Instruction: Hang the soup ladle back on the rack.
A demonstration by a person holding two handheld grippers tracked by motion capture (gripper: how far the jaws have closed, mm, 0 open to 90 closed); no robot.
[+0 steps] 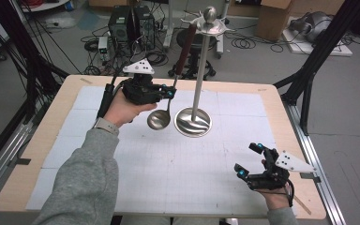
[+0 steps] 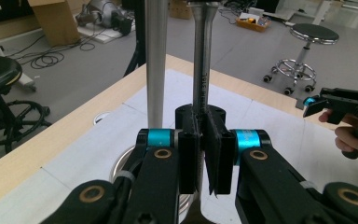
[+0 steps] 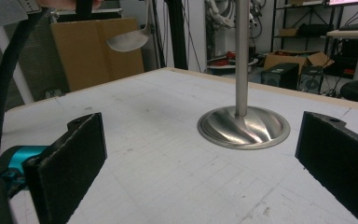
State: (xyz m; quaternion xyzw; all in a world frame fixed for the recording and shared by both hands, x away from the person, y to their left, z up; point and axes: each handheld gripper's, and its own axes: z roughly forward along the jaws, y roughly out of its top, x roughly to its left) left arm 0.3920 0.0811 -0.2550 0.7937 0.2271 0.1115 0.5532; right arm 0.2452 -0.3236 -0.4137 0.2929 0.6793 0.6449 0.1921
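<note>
1 ladle [image 1: 161, 115] is hanging near-upright, bowl down, the left gripper [image 1: 168, 93] clamping its handle; the right gripper [image 1: 249, 161] is gaping beside 1 stand [image 1: 194, 123].

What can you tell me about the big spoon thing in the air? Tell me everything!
It is a ladle of shiny silver metal, with a round bowl at the bottom, a thin metal stem and a dark reddish-brown handle on top. It hangs upright above the white table cover, touching nothing below. The left gripper pinches its stem between shut jaws. It sits just left of the metal stand.

High view looks down; both gripper views, low and close, share the stand [image 1: 194, 101].
</note>
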